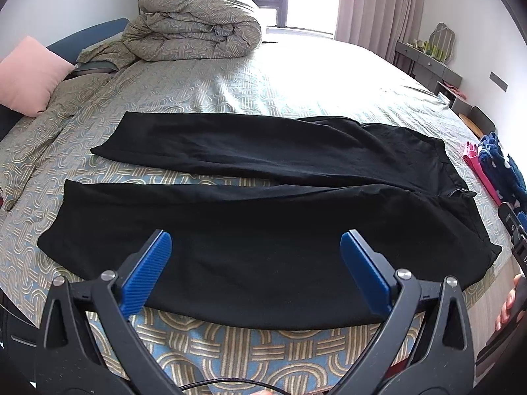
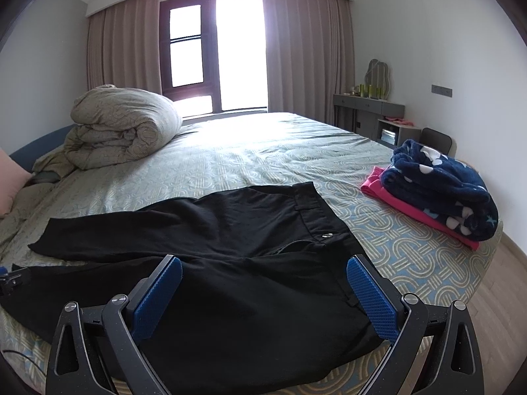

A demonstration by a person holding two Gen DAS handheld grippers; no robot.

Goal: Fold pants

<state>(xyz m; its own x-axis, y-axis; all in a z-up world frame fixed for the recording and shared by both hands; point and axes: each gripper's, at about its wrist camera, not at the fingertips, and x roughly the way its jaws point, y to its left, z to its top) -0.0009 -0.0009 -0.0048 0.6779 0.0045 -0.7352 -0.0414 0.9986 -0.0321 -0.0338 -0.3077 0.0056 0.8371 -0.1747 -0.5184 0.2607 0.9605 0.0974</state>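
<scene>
My left gripper (image 1: pixel 255 242) is tipped steeply downward, jaws spread as wide as they go, nothing pressed between the blue pads (image 1: pixel 148 273). My right gripper (image 2: pixel 263 265) angles down more gently — jaws equally wide, pads bare. At the right edge of the left wrist view I see fingers of a hand (image 1: pixel 509 302) wrapped on a dark handle.

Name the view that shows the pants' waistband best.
Right wrist view: the waistband lies close, with its metal button and a belt loop clear. The left wrist view shows it only as a dark, distorted edge far right.
</scene>
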